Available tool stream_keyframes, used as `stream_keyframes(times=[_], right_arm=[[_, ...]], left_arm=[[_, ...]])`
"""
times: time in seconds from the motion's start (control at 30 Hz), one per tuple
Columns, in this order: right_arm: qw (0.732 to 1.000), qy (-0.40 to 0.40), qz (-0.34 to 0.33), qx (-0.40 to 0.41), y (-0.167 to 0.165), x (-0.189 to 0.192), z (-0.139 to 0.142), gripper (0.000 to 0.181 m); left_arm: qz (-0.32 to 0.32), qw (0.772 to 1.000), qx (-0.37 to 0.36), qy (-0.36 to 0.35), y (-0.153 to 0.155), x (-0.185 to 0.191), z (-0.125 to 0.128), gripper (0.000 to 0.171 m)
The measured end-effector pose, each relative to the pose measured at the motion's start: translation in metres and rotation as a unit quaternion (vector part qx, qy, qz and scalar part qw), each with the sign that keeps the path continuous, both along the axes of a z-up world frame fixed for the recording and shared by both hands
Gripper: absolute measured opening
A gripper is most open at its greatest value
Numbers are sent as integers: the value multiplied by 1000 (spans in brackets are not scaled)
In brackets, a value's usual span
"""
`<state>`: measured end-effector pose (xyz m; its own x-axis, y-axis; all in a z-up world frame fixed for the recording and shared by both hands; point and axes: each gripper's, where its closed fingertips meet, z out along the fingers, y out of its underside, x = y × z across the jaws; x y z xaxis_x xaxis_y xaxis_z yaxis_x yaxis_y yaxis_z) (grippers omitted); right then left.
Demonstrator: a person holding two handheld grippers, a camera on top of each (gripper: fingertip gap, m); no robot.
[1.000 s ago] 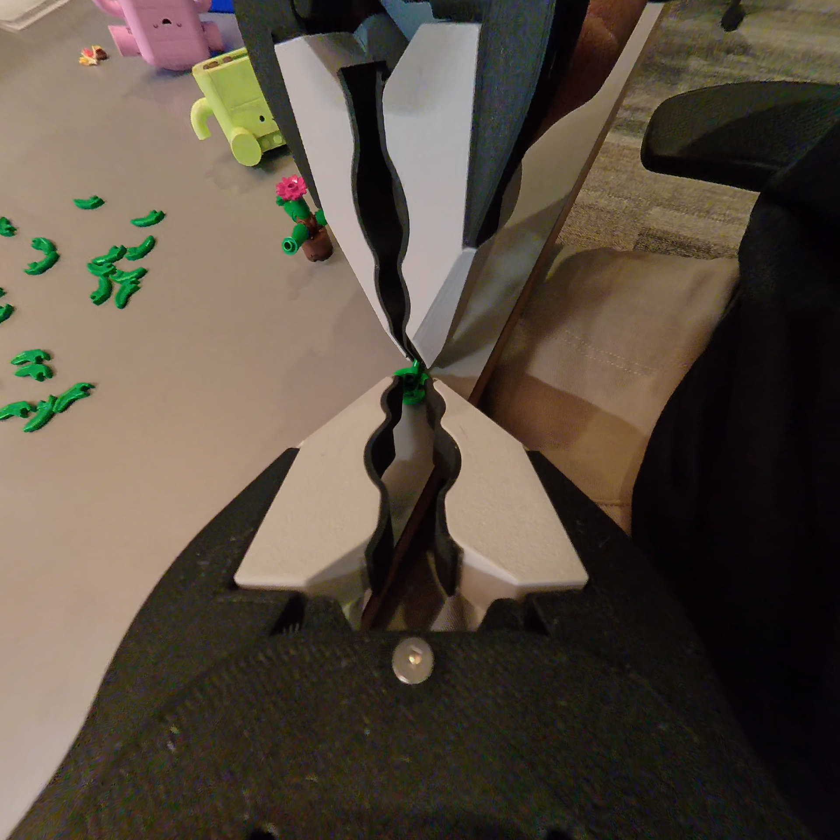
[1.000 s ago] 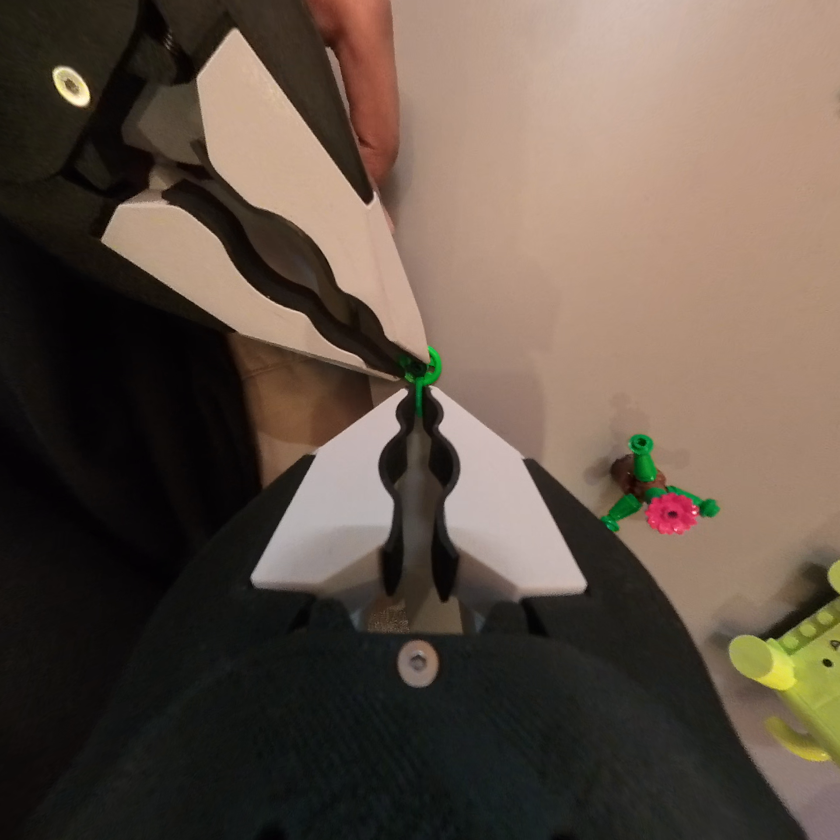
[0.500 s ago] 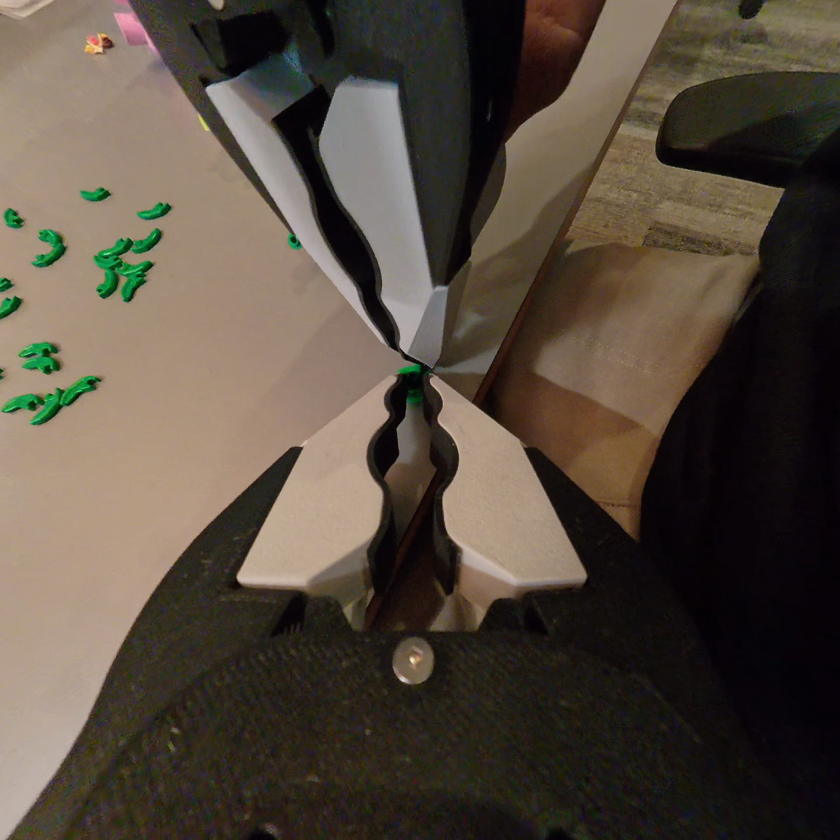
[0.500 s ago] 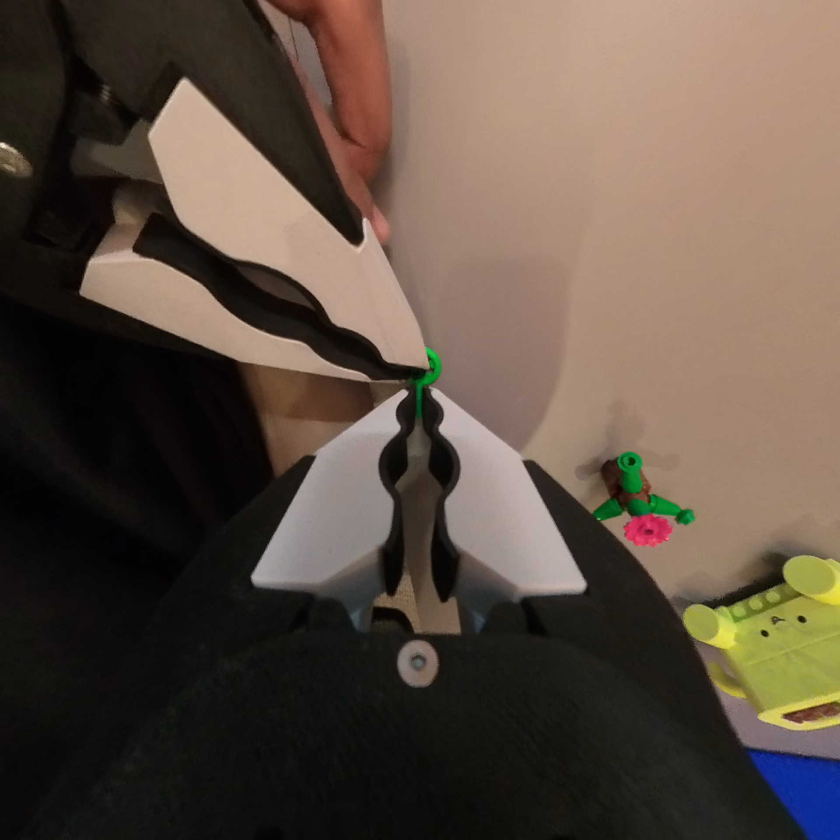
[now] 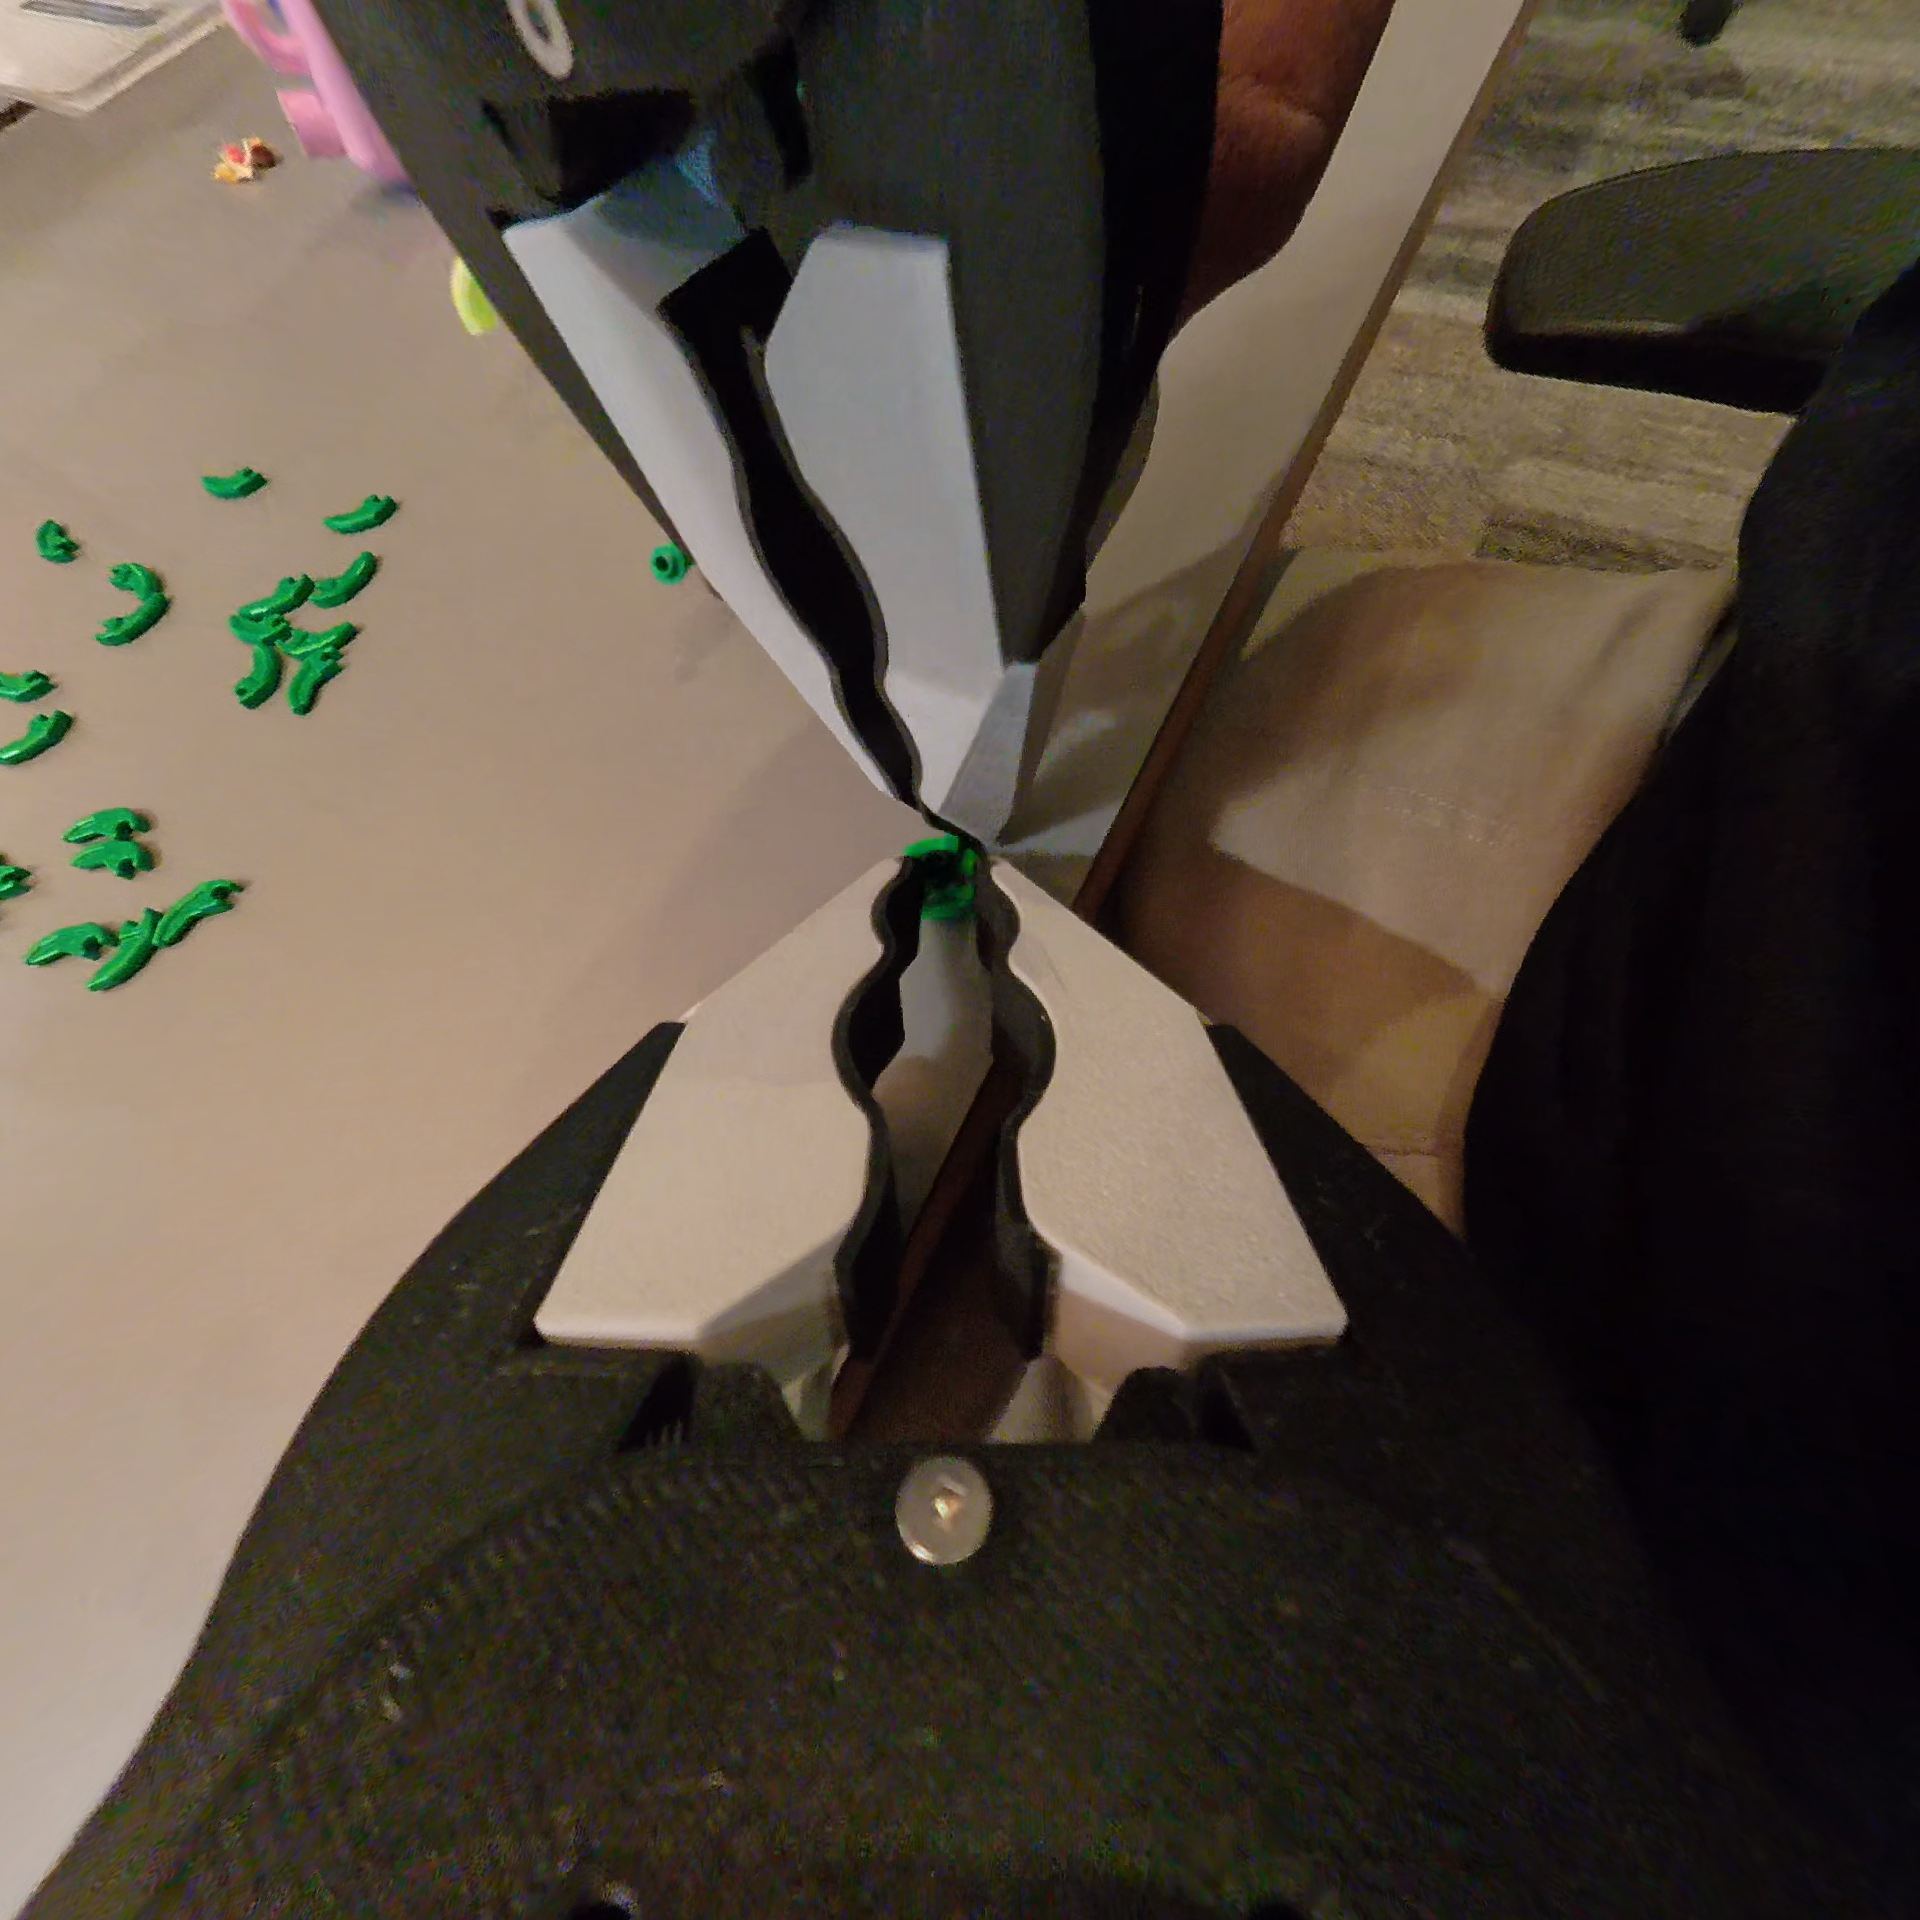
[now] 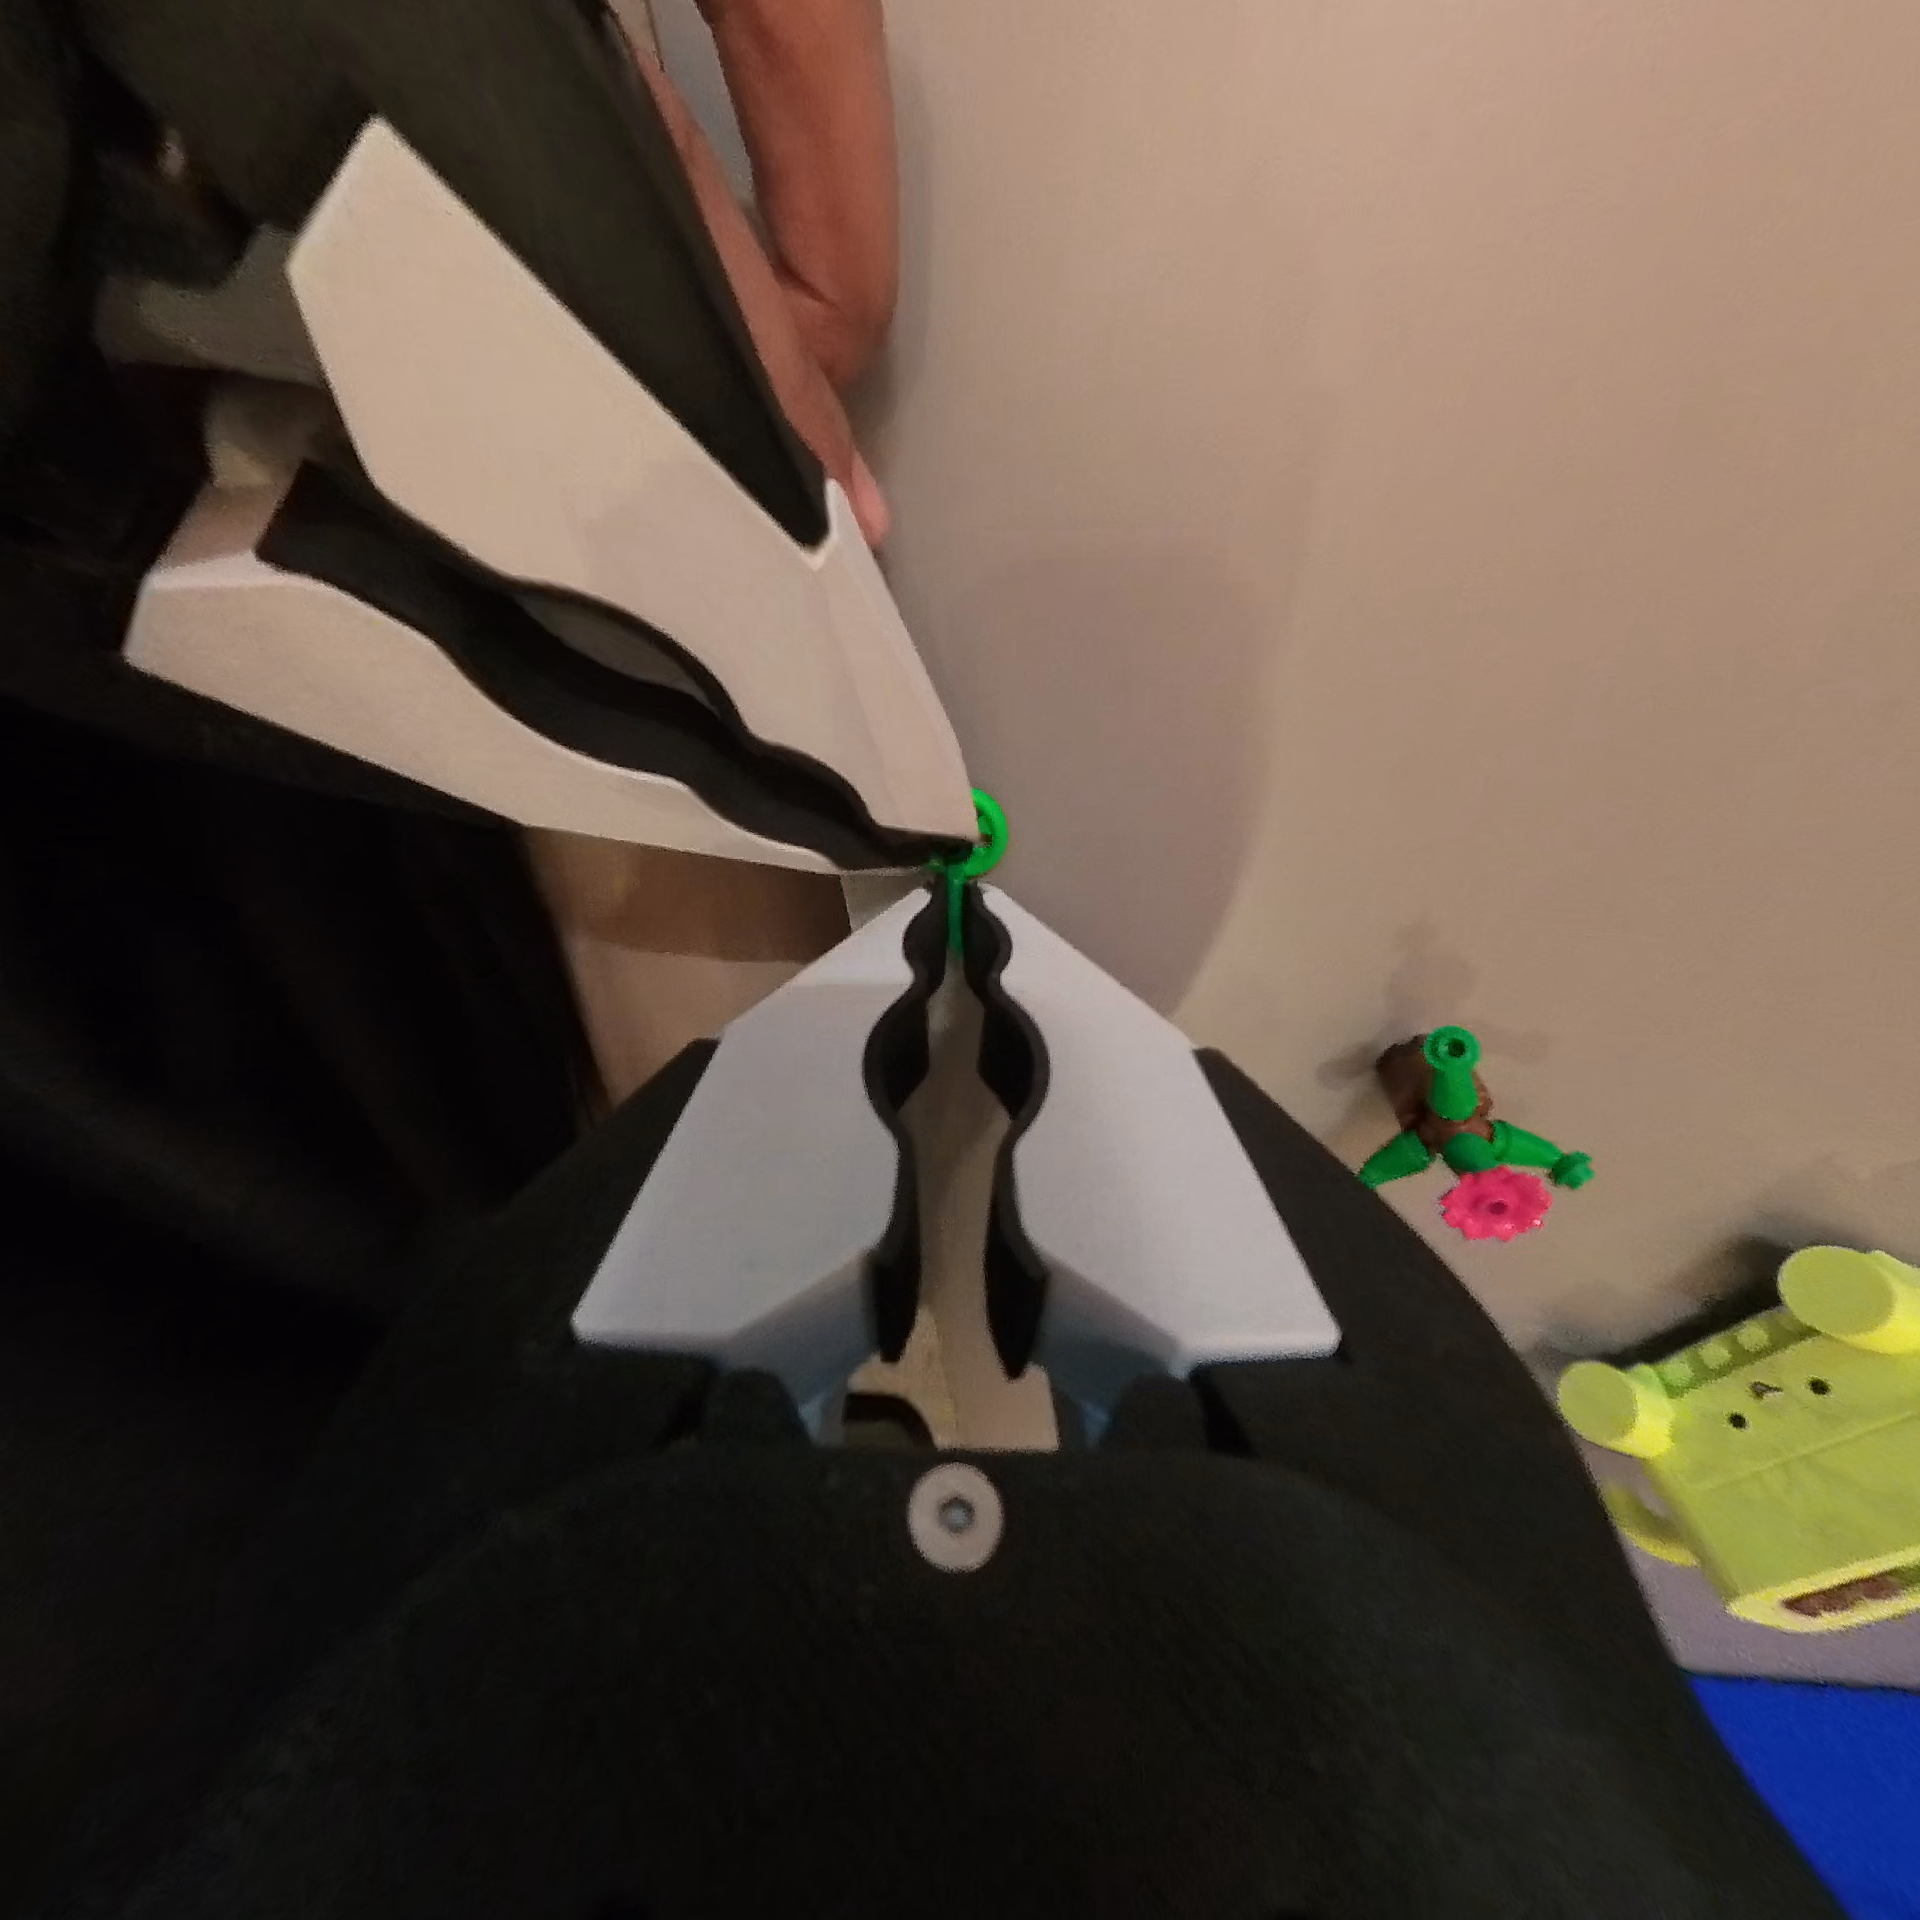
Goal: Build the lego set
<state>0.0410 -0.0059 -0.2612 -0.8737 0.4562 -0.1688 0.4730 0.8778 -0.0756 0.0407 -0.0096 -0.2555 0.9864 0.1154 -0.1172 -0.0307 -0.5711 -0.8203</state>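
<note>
My left gripper is shut on a small green Lego piece at its tips. My right gripper is shut on a thin green Lego piece. The two grippers meet tip to tip above the table's near edge, and the green pieces touch. In the right wrist view the left gripper comes in from the upper left with a green ring showing at its tip. In the left wrist view the right gripper comes down from the top. How the pieces join is hidden.
Several loose green leaf pieces lie on the grey table. A small plant build with a pink flower and a lime green toy stand to the right. A pink toy is at the back. My lap and a chair armrest are past the table edge. Less than 4 cm separates the two grippers' tips.
Both grippers stay shut, tip to tip. The right gripper has tilted and swung left in the left wrist view, hiding the plant build and the lime toy there.
</note>
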Motion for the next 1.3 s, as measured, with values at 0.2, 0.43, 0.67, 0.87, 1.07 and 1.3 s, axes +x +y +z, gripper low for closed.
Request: stream_keyframes(times=[0.2,0.43,0.67,0.87,1.07,1.3], right_arm=[[989,12,-65,-131,3,11,7,1],[923,-87,-186,-326,7,33,30,0],[878,-154,-215,-400,10,57,54,0],[876,-150,-224,-399,14,63,60,0],[853,-150,-258,-427,15,59,63,0],[831,-156,-286,-451,18,55,66,0]], left_arm=[[-21,999,25,-15,0,8,5,47],[-70,988,124,54,9,25,41,36],[-134,974,152,101,17,52,56,19],[-153,967,148,137,21,57,61,6],[-151,966,152,145,23,50,64,5],[-145,965,152,160,25,45,62,0]])
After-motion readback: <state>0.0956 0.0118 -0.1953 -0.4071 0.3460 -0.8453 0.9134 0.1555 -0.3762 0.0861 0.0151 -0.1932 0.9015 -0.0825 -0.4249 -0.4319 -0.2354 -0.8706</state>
